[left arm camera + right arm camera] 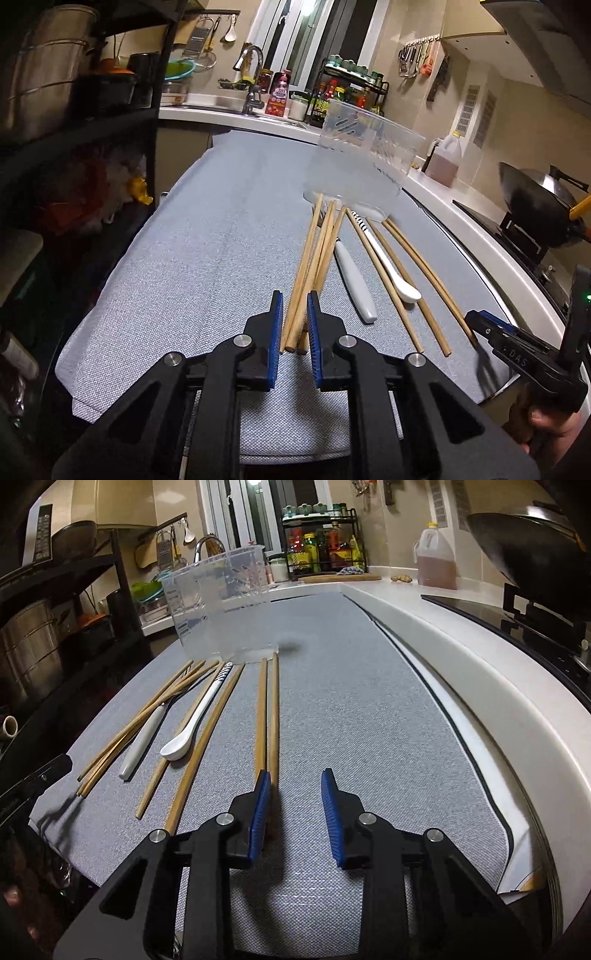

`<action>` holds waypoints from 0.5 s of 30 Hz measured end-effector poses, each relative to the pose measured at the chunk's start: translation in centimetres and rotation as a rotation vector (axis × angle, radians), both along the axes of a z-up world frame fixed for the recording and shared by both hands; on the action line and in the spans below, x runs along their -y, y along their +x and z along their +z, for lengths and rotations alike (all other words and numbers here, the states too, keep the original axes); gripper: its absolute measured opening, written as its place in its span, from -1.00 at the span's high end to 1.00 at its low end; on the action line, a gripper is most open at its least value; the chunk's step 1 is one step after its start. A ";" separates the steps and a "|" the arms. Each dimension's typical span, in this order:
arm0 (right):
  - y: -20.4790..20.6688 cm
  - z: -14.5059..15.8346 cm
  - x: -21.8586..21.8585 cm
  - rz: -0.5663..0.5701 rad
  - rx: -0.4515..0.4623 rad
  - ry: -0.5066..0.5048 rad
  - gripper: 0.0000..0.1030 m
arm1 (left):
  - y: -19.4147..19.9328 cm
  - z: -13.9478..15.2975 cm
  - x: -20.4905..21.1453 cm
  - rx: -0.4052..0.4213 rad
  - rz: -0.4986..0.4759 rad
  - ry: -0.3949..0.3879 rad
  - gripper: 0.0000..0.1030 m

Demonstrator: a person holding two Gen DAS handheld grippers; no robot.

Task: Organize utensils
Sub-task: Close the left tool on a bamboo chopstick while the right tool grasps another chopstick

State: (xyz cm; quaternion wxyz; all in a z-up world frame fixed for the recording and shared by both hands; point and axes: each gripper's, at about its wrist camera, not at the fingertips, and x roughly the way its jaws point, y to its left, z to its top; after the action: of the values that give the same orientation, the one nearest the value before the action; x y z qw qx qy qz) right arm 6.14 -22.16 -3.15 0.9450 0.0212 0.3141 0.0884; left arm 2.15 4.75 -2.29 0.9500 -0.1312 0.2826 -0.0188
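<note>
On the left, the left gripper (294,306) has its blue pads drawn narrow around the near ends of a bundle of chopsticks (312,266), and it looks like they are pinched, though contact on both pads is hard to confirm. Those sticks run straight away from the claw, long axis pointing at the clear plastic container (365,162) standing at the far end of the grey mat (184,258).

Moving right, a white-handled utensil (354,284) and a white spoon (391,269) lie beside loose chopsticks, all fanned toward the container.

Further right, the right gripper (295,790) sits partly open. A pair of chopsticks (267,716) lies just at its left pad, one stick apparently inside the gap, the other on the line of the pad; the right pad stands clear of both.

Judging by this, the left hand is the readier one: lift, then carry forward along the sticks' own line to the container. The right claw would need to shift left first.
</note>
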 end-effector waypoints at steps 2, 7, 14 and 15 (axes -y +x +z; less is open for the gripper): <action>0.0 0.0 -0.3 0.009 0.001 -0.020 0.43 | 0.1 -0.1 -0.1 -0.011 0.019 0.020 0.74; -0.2 -0.1 -0.6 0.007 0.007 -0.054 0.60 | 1.0 -1.1 0.1 -0.081 0.014 0.052 0.75; -0.4 0.0 -0.7 0.000 0.005 -0.069 0.90 | 0.8 -0.9 0.6 -0.084 -0.003 0.108 0.85; -0.4 0.1 -0.7 -0.006 0.005 -0.074 0.90 | 0.7 -1.0 0.5 -0.087 0.003 0.117 0.89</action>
State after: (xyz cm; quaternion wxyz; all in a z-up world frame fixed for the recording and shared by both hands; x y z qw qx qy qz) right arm 5.70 -21.51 -3.09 0.9462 -0.0132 0.3147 0.0741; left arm 2.87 4.26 -3.28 0.9429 -0.0766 0.3240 0.0048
